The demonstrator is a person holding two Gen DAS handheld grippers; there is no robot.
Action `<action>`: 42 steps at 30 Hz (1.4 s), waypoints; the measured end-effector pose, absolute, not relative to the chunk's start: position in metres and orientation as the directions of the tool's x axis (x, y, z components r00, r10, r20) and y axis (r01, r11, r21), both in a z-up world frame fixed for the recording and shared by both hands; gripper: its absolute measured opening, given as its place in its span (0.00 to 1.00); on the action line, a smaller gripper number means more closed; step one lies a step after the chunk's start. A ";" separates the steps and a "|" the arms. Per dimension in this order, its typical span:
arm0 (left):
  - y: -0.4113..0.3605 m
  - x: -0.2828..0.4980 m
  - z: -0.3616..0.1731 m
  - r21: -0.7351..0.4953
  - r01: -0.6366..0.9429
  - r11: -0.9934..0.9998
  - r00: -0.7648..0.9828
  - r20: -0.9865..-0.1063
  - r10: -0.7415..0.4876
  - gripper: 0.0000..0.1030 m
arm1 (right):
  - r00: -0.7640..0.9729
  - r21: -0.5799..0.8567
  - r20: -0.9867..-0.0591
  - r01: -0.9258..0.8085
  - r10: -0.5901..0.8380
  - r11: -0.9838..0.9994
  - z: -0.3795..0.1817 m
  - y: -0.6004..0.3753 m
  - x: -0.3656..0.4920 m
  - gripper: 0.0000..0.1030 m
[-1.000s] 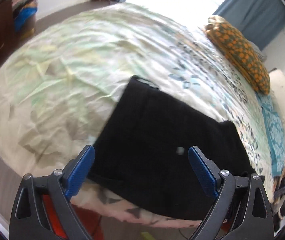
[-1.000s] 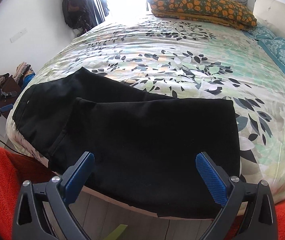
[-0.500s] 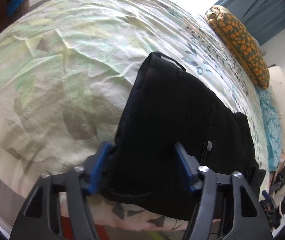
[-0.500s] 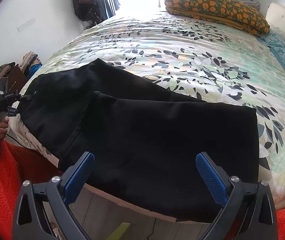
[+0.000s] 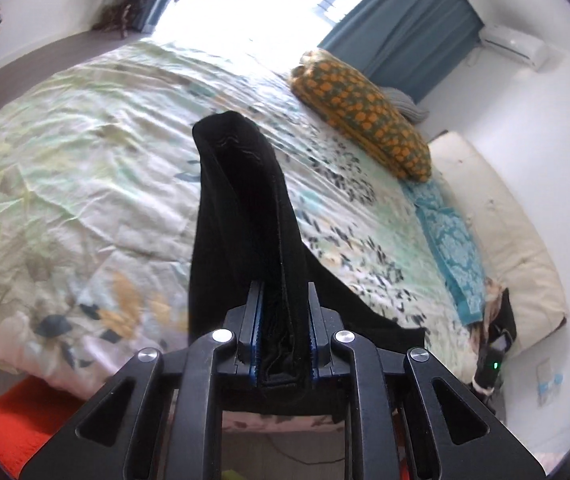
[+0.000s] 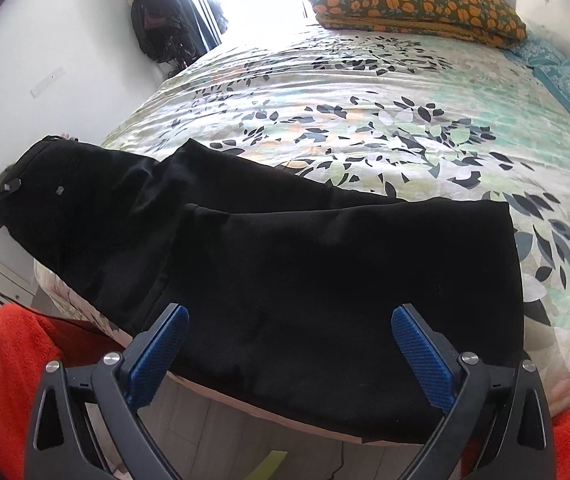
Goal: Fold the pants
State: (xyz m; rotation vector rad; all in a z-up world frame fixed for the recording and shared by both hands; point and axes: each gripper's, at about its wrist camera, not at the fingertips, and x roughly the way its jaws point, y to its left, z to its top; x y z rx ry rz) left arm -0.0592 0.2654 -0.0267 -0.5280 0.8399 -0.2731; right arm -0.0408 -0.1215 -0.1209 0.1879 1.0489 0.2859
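One pair of black pants (image 6: 325, 264) lies on one bed (image 6: 385, 92), at its near edge, the legs doubled over flat. Two grippers show. The left gripper (image 5: 283, 340) is closing, its blue pads clamped on the bunched waistband, which rises off the quilt in a dark ridge. The right gripper (image 6: 289, 344) stands wide apart above the folded legs, gripping nothing. One orange-flowered pillow (image 6: 417, 4) lies at the head.

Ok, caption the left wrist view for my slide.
Left gripper closing on black pants, lifting them above the bed.
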 end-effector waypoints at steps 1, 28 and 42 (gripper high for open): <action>0.242 -0.061 -0.024 -0.517 0.063 0.854 0.636 -0.639 -0.433 0.15 | 0.457 0.335 -0.816 -0.122 0.352 0.934 -0.119 -0.125 -0.038 0.98; 0.192 -0.109 0.001 -0.397 0.158 0.904 0.678 -0.622 -0.392 0.69 | 0.118 0.822 -0.558 -0.058 0.821 0.567 -0.092 -0.150 0.048 0.21; 0.081 -0.085 -0.053 -0.251 0.298 0.921 0.536 -0.754 -0.379 0.70 | 0.138 0.731 -0.682 0.122 0.718 0.671 -0.177 -0.266 0.020 0.27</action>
